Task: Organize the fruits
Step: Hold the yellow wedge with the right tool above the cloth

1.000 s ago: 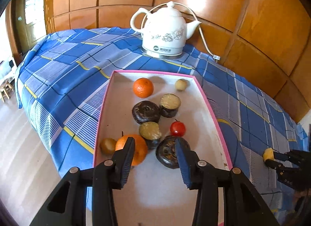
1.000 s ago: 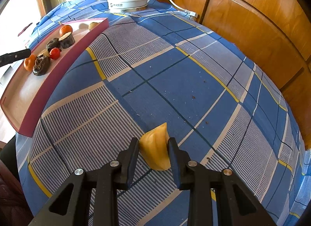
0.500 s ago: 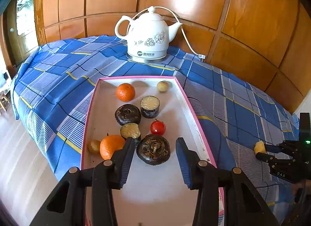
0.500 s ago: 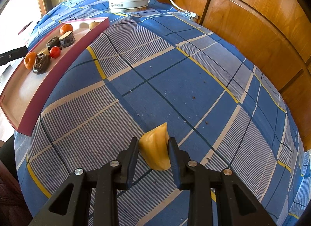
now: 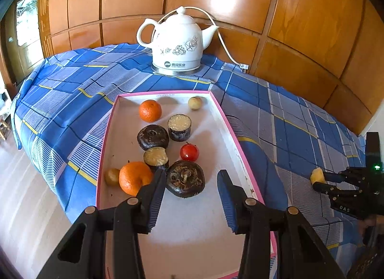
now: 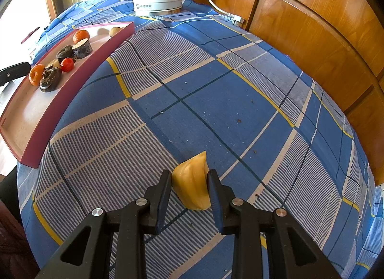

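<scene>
While the right claw (image 6: 190,184) is clamped on a yellow fruit wedge (image 6: 192,181) over the blue plaid cloth (image 6: 216,91) covering the surface, the left claw (image 5: 192,191) hangs with its fingers apart over the near end of the pink-rimmed tray (image 5: 242,156). Inside the tray lie two oranges, a red tomato (image 5: 189,152), several dark brown fruits and two small tan ones. Beyond the tray stands a white kettle (image 5: 177,43).
</scene>
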Action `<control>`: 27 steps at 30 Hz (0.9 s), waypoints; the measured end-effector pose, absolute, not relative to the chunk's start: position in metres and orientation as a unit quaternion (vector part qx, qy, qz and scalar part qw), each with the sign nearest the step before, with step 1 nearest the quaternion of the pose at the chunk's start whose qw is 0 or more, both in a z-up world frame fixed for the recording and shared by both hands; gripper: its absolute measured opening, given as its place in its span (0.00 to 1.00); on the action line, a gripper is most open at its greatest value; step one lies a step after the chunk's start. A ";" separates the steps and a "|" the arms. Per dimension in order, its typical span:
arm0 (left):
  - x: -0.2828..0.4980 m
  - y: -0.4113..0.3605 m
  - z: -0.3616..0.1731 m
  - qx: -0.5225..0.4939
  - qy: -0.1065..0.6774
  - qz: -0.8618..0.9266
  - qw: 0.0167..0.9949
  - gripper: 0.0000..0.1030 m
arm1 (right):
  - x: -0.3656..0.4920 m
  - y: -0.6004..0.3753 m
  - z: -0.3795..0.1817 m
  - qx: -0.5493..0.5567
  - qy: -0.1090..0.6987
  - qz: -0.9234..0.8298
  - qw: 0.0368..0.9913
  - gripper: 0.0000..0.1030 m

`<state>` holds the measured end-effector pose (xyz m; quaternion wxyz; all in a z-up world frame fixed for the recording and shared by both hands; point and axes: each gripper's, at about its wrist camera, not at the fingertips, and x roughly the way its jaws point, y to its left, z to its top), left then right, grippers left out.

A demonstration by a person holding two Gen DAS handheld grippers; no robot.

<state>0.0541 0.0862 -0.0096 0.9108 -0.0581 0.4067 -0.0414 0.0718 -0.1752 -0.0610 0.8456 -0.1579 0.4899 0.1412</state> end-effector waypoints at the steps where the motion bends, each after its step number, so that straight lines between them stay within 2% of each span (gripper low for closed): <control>1: 0.053 0.086 -0.009 -0.056 0.406 -0.041 0.911 0.44 | 0.072 -0.175 -0.061 -0.158 0.490 0.141 0.846 0.30; 9: 0.050 0.088 -0.006 -0.047 0.397 -0.041 0.916 0.48 | 0.073 -0.175 -0.061 -0.158 0.491 0.137 0.846 0.30; 27: 0.044 0.111 -0.011 -0.065 0.395 -0.032 0.916 0.49 | 0.079 -0.172 -0.060 -0.138 0.508 0.111 0.843 0.30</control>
